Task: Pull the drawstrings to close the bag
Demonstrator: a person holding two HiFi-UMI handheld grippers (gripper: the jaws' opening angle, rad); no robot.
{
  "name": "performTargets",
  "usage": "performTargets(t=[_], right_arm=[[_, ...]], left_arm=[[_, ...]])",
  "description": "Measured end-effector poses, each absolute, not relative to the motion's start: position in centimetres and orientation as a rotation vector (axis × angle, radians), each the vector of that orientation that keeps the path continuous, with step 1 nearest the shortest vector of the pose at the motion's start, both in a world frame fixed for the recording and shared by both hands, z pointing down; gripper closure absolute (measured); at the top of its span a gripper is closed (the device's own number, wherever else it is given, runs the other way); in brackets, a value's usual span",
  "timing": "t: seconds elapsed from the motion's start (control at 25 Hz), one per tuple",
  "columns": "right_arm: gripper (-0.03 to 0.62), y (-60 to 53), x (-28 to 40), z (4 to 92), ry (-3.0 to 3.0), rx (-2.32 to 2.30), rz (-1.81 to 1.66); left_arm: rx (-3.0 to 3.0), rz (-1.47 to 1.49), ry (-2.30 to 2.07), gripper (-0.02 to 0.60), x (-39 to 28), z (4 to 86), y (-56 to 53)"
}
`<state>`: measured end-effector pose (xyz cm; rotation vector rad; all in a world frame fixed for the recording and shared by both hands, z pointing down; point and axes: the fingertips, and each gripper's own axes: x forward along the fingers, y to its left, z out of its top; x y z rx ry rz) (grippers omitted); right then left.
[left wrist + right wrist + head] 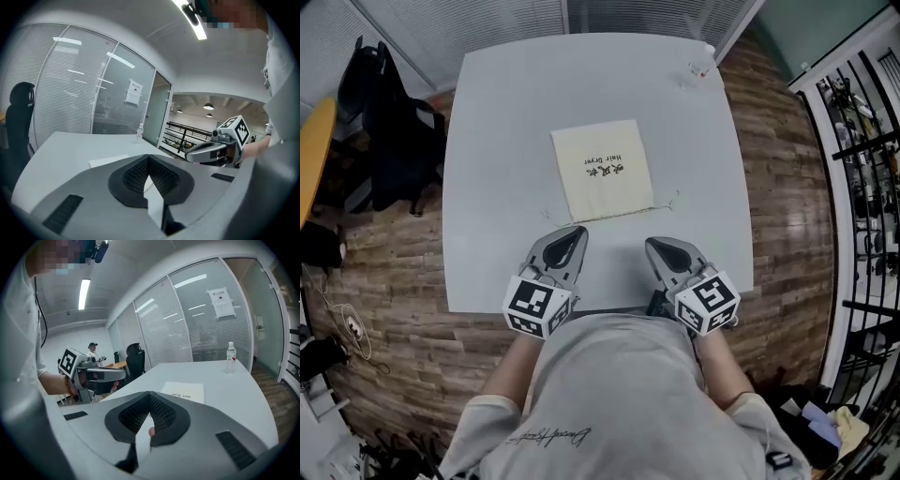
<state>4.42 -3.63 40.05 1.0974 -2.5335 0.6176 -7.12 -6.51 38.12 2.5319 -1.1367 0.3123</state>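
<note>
Two grippers: you hold one in each hand, side by side above the near part of the table (497, 141), both pointing away from you toward the drawstring bag (602, 169).
Left gripper (575, 234): clenched, with its jaws pressed together and nothing between them. Its tip sits just short of the bag's near left corner and does not touch the cloth.
Right gripper (655, 246): clenched as well, with its jaws together and empty. Its tip lies near the bag's near right corner, a little further off than the left one.
Drawstring bag: cream cloth, lying flat near the middle of the table and slightly turned. Dark print on top includes the words "Hair Dryer". The edge with the cords faces you.
Drawstrings (667, 202): thin cords trailing onto the tabletop from the near corners of the bag. Neither cord is in a jaw.
Table: white, with rounded corners, standing on a wood-pattern floor (787, 187).
Water bottle (701, 64): clear and upright at the far right corner of the table, well apart from the bag.
Office chair (389, 131): black, beside the table's left side.
Glass partition (187, 329): slatted blinds, beyond the far edge of the table, with a paper notice (221, 303) on one pane.
Marker cubes (536, 305): one on each gripper, close to your wrists.
</note>
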Motion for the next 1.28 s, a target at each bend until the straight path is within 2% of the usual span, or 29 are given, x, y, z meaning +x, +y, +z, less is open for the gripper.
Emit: performTargets(t=[0.32,1.04,1.28], right_arm=[[0.579,-5.0,5.9,41.6,-2.514,1.035,0.608],[0.579,-7.5,11.0,49.6,-2.333,0.907,0.589],[0.579,-8.8,11.9,51.6,-2.291,0.854,0.552]], left_arm=[[2.477,0.344,-1.172,0.571,-7.5,39.9,-7.2],[2.376,0.786,-1.101,0.571,-10.9,48.9,-6.9],[2.358,0.821,-1.052,0.569,-11.2,51.1,-7.3]])
